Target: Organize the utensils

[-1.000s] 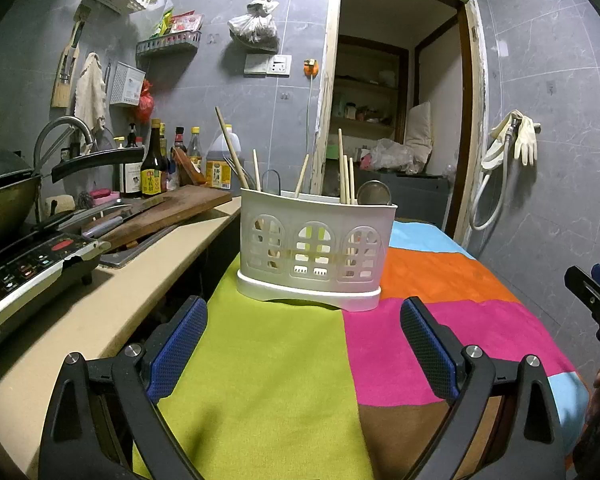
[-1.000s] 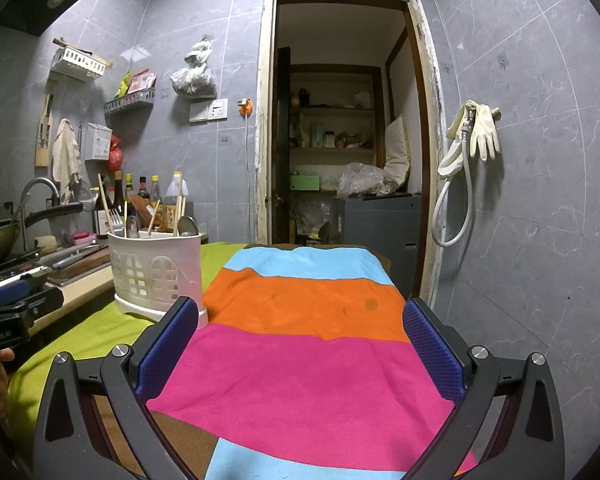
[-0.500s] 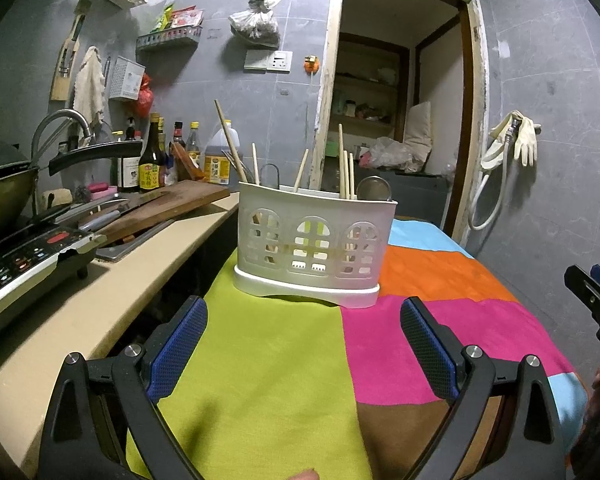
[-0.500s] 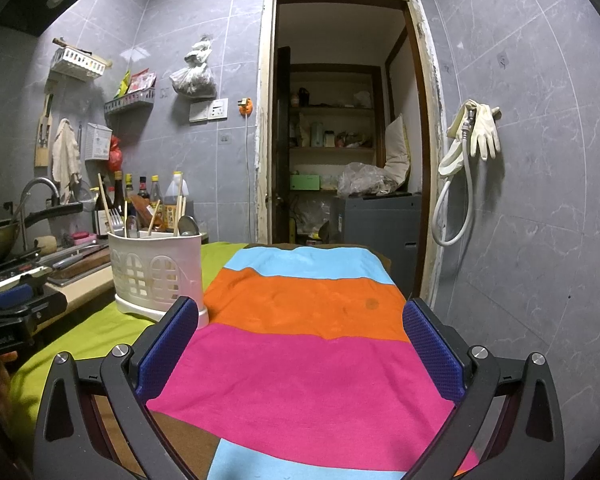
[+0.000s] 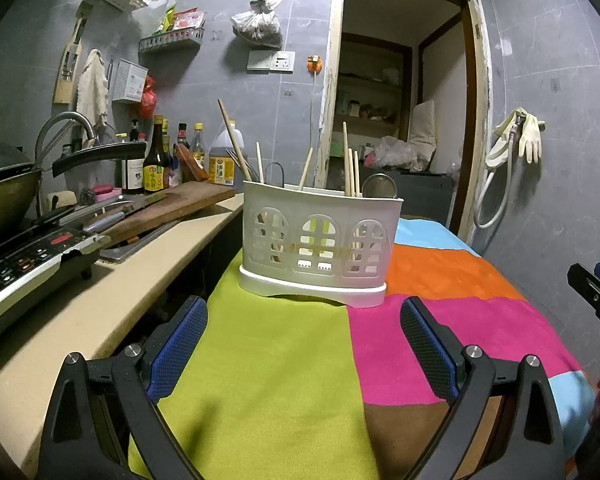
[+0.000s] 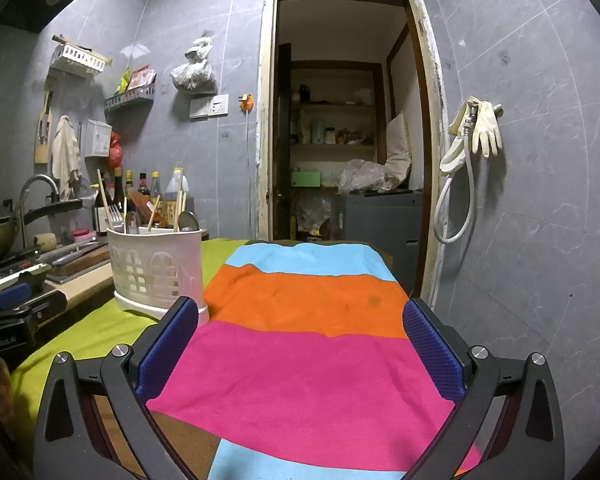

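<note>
Left tool [image 5: 303, 336] has its jaws spread wide with nothing between them, above the lime patch of the cloth [image 5: 276, 368]; open cloth lies between it and the holder, and the beige worktop [image 5: 112, 296] edge runs close along its left side, with a dark gap between that edge and the cloth. Right tool [image 6: 300, 336] is just as wide open and holds nothing, over the pink stripe; ahead of it the orange and blue stripes run bare to the cloth's far edge, with the grey wall close on its right and the doorway [image 6: 340, 120] beyond. The left tool's tip shows at the right tool's near left, well apart from it

The white holder [image 5: 320, 240] stands upright straight ahead of the left tool, ahead-left of the right one, near the worktop side of the cloth. It has arched cut-outs and a broader base. Chopsticks [image 5: 350, 160] lean out of it at different angles, beside a spoon [image 5: 378, 186] and a fork [image 6: 116, 213]
</note>
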{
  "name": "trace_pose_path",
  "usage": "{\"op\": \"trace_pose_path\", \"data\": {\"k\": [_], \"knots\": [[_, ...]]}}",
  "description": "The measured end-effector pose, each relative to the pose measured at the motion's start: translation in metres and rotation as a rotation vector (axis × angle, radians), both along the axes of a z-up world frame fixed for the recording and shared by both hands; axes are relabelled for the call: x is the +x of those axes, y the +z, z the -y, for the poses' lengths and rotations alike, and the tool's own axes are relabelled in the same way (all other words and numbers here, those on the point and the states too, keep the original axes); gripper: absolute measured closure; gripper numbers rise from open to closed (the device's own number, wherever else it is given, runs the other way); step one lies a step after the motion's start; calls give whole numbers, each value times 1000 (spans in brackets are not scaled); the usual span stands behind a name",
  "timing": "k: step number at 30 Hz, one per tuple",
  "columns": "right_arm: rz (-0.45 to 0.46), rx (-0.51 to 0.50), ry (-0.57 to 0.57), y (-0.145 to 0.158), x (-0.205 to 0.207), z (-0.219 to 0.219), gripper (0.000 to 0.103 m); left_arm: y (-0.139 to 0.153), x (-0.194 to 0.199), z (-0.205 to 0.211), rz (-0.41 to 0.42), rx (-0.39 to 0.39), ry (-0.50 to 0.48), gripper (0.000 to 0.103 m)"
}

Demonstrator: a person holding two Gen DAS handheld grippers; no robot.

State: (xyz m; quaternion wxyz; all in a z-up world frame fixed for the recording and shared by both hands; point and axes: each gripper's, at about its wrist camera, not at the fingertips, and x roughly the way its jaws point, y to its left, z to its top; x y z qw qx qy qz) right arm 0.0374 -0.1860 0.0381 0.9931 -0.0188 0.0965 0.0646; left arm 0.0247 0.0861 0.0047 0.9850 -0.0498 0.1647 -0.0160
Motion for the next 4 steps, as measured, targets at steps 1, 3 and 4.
{"op": "trace_pose_path", "data": {"k": [1, 3, 4], "knots": [[-1, 1, -1, -1, 0, -1, 0, 0, 0, 0, -1, 3, -1, 8], [-2, 1, 0, -2, 2, -1, 0, 0, 0, 0, -1, 10, -2, 8], [-2, 0, 0, -2, 2, -1, 0, 0, 0, 1, -1, 11, -4, 8]]}}
